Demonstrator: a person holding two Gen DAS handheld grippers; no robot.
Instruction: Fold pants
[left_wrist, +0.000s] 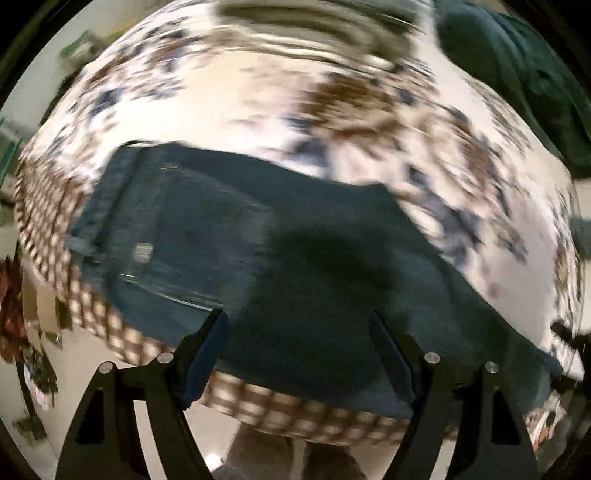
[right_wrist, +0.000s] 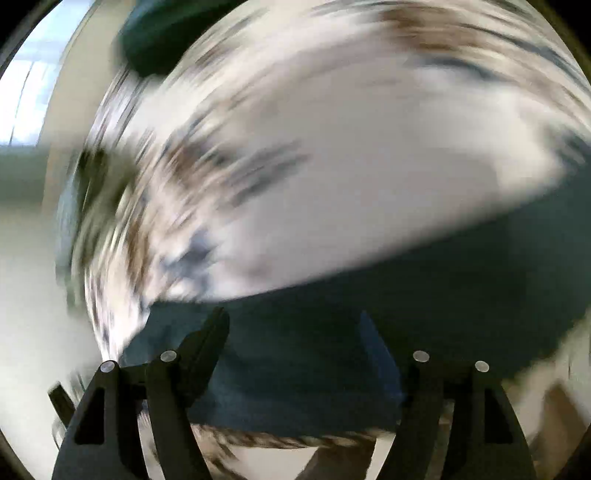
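Observation:
Dark blue jeans (left_wrist: 229, 236) lie flat on a table with a white, brown and blue patterned cloth (left_wrist: 258, 96). In the left wrist view the waistband and a back pocket are at the left and the fabric runs to the right. My left gripper (left_wrist: 299, 317) is open above the near edge of the jeans, holding nothing. In the right wrist view, which is heavily blurred, the jeans (right_wrist: 424, 280) fill the lower right. My right gripper (right_wrist: 293, 317) is open over their near edge, holding nothing.
A dark green bundle (left_wrist: 517, 74) lies at the table's far right; it also shows in the right wrist view (right_wrist: 162, 33). The tablecloth's checked hem (left_wrist: 280, 410) hangs over the near edge. Pale floor (left_wrist: 85, 350) and clutter lie to the left.

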